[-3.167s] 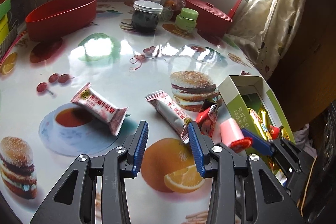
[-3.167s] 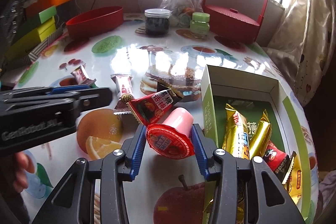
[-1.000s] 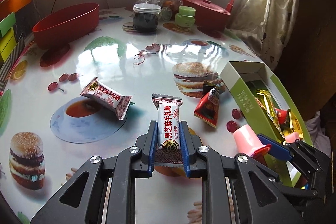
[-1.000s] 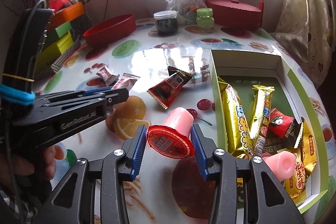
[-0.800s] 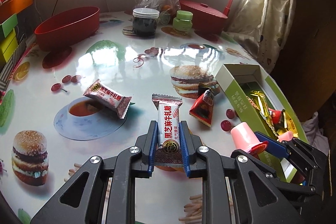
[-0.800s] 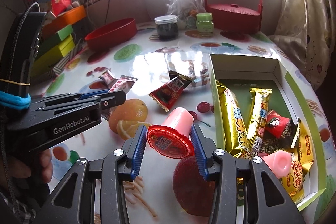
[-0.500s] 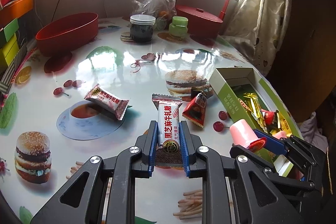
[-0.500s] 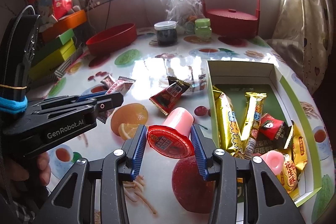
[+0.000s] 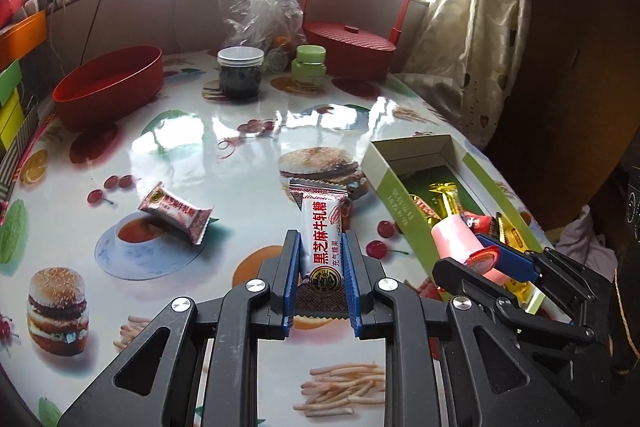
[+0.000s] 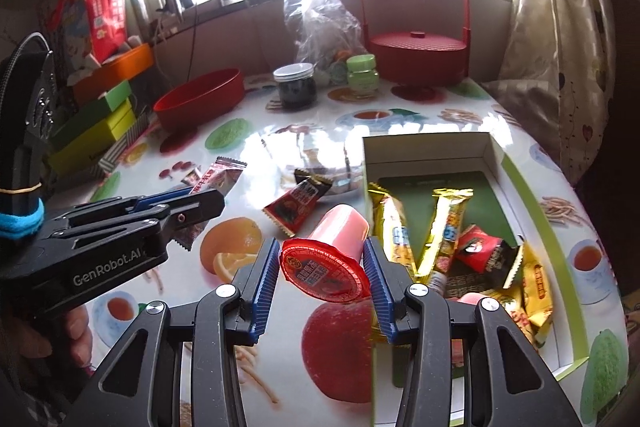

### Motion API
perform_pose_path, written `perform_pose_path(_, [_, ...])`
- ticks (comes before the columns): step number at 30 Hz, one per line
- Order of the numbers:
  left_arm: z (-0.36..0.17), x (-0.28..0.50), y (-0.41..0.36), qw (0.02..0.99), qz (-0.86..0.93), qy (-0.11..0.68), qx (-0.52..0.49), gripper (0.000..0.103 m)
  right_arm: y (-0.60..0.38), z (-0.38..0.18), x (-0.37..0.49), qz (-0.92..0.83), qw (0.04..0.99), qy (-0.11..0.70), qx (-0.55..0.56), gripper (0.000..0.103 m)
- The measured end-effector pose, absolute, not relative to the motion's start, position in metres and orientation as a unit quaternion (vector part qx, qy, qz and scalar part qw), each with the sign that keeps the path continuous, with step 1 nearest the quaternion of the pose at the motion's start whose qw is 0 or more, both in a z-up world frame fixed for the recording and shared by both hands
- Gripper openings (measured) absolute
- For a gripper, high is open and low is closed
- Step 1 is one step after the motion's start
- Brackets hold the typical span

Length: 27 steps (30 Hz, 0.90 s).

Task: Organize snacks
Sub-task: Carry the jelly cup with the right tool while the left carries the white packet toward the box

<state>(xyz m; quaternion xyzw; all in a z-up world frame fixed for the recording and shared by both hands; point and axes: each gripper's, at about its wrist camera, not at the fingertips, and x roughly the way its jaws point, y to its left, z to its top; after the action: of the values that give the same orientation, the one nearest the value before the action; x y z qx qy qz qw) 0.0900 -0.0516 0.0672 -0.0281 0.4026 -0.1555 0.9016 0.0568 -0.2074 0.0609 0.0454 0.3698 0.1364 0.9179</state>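
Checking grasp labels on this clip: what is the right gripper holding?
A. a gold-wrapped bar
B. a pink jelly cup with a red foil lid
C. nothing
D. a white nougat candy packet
B: the right gripper is closed on the pink jelly cup, while the white nougat packet sits in the left gripper.

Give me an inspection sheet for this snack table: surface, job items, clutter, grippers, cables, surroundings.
Surface: glossy food-print tablecloth, window glare.
Job's things: green box open, holding gold bars and other packets; wrapped candy and red packet loose on the cloth.
Clutter: red bowl, dark jar, green jar, plastic bag, red lidded basket.
Grippers: left gripper shut on nougat bar; right gripper shut on pink jelly cup.
Cables: cord on the back wall.
Surroundings: barred windows, curtain, stacked coloured boxes.
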Motion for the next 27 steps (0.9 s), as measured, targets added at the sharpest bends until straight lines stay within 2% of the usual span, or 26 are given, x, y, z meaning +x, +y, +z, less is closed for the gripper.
perform_pose_path(27, [0.077, 0.091, -0.108, 0.890, -0.216, 0.401, -0.009, 0.022, -0.270, 0.071, 0.048, 0.071, 0.931, 0.348, 0.081, 0.042])
